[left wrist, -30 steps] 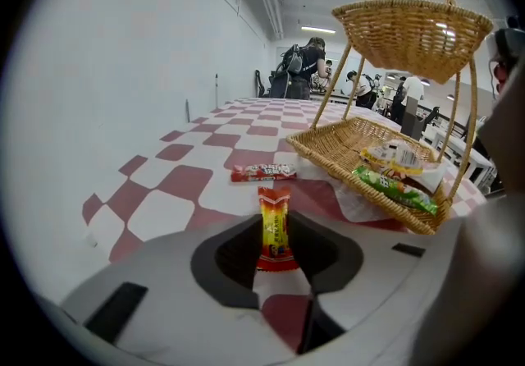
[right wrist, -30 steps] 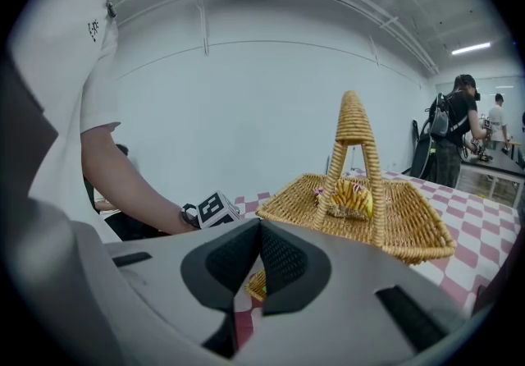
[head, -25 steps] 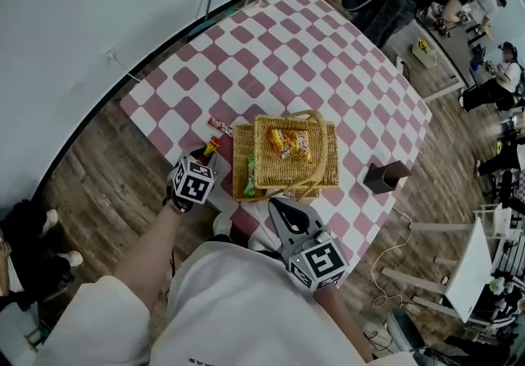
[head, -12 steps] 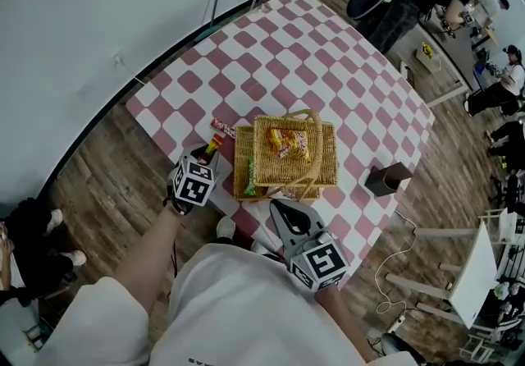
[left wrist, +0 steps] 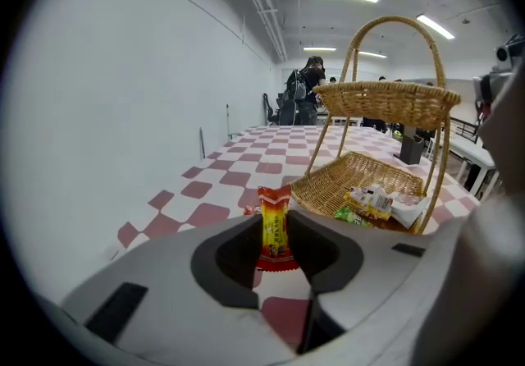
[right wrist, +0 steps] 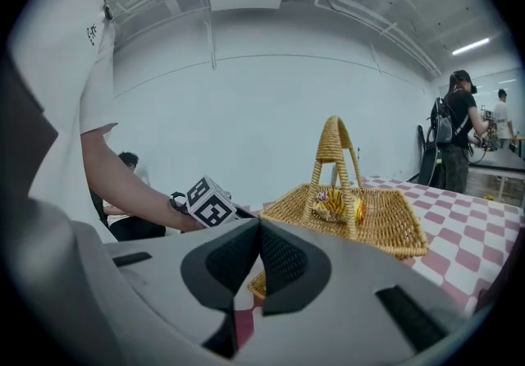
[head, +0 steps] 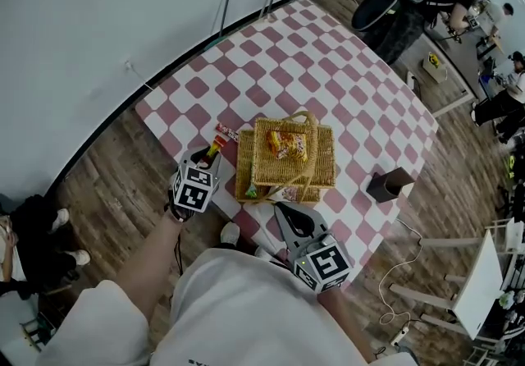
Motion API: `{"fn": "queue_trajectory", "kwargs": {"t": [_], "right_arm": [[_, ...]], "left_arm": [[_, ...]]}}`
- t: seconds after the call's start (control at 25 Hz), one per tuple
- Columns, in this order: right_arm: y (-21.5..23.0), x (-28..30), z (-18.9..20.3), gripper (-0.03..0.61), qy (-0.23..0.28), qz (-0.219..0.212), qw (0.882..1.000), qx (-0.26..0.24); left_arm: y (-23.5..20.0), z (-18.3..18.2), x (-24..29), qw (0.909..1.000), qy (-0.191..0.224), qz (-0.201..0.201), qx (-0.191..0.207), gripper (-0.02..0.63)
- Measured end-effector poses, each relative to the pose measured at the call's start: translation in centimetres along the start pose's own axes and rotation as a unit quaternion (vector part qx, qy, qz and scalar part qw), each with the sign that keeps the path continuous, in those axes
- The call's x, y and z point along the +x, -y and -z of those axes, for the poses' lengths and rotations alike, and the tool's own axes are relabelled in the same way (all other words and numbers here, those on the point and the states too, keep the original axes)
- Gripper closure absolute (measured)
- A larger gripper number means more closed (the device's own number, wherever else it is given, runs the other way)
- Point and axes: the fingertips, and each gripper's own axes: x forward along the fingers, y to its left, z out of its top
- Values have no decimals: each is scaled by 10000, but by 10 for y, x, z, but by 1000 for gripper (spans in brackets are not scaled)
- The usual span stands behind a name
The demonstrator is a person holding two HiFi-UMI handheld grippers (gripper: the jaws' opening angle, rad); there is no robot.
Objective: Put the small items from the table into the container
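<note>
Packet (left wrist: 275, 212), perhaps foil, sits pinched in left hand-held gripper (left wrist: 276, 237) near woven basket (left wrist: 344, 180); right hand-held gripper (right wrist: 259, 243) clenched.

The person wears a white short-sleeved shirt (head: 238, 307). The left tool (head: 205, 161) and right tool (head: 292, 215) have grey bodies and black jaw pads. Each carries a white cube (head: 326, 264) with black square markers.
</note>
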Motion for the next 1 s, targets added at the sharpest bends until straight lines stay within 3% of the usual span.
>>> {"fn": "queue_trajectory", "kwargs": {"t": [0.48, 1.0], "right_arm": [[8, -26, -3, 565, 179, 22, 9998, 11], [18, -49, -6, 565, 307, 69, 9995, -14]], "left_arm": [[8, -20, -32, 9996, 199, -184, 20, 506], [33, -76, -75, 9961, 848, -151, 215, 506]]}}
